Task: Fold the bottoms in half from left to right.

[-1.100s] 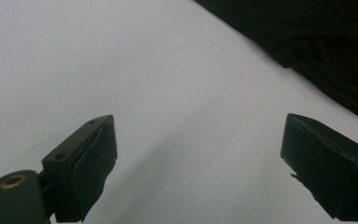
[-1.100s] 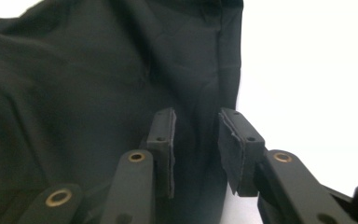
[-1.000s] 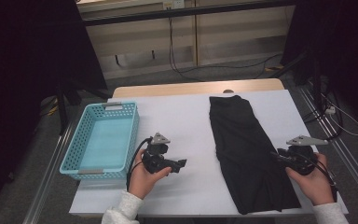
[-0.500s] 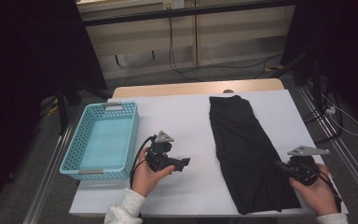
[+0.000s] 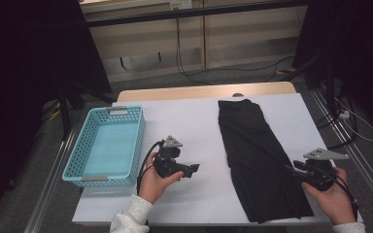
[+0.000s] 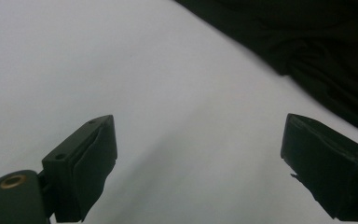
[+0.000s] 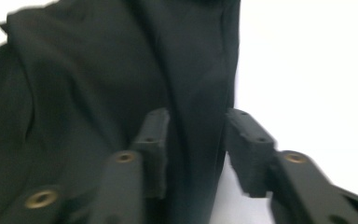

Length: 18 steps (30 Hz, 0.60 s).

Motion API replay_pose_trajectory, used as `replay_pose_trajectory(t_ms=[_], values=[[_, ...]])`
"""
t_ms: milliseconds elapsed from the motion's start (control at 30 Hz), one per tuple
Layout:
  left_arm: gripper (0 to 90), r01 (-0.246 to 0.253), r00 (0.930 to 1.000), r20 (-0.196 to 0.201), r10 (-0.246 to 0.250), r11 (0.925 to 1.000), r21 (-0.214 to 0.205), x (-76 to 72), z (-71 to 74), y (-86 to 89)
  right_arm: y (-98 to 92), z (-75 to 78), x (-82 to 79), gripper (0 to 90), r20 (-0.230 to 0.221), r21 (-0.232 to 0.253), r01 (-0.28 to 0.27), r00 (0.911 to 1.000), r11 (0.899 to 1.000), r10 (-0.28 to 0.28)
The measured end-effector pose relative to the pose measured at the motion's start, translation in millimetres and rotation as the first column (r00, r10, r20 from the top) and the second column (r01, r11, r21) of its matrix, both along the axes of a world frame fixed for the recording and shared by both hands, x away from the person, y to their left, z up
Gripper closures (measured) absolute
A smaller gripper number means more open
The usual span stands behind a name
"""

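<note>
Right gripper view: black garment between gripper jaws.

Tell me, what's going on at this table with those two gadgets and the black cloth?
A person sits at a white table with a hand-held gripper in each hand. The right gripper is at the near edge of a long black cloth; its jaws have just been opening and straddle a fold of the cloth without pressing it. The left gripper hangs open over bare table, beside the cloth. A light blue basket stands at the left with nothing in it.
</note>
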<state>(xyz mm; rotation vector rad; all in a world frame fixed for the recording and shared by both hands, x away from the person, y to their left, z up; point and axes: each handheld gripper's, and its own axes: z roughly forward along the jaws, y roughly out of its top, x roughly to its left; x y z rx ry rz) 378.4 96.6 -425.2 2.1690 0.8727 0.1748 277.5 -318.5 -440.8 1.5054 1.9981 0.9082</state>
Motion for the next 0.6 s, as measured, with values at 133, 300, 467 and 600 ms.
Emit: replay_pose_trajectory(t_ms=[133,300,467,600], values=[[10.8,-0.002,1.0000,-0.003,0.002,1.0000,0.004,-0.8,-1.2,2.0,6.7,5.4,11.0,44.0,0.033,0.019,0.015,0.9993,1.000,-0.016],[10.8,-0.014,0.9999,-0.003,0.014,0.9999,0.003,-3.3,-0.8,7.8,23.5,8.2,28.0,32.8,0.062,0.022,0.001,0.9981,1.000,-0.003],[10.7,-0.022,0.9997,-0.013,0.022,0.9997,-0.006,-5.4,-2.6,10.3,41.2,6.0,48.5,26.4,0.084,0.015,-0.013,0.9964,1.000,0.011],[10.6,-0.029,0.9994,-0.019,0.030,0.9996,0.005,-6.1,-6.5,13.4,54.5,1.8,65.4,24.0,0.072,0.026,-0.036,0.9968,0.999,0.034]])
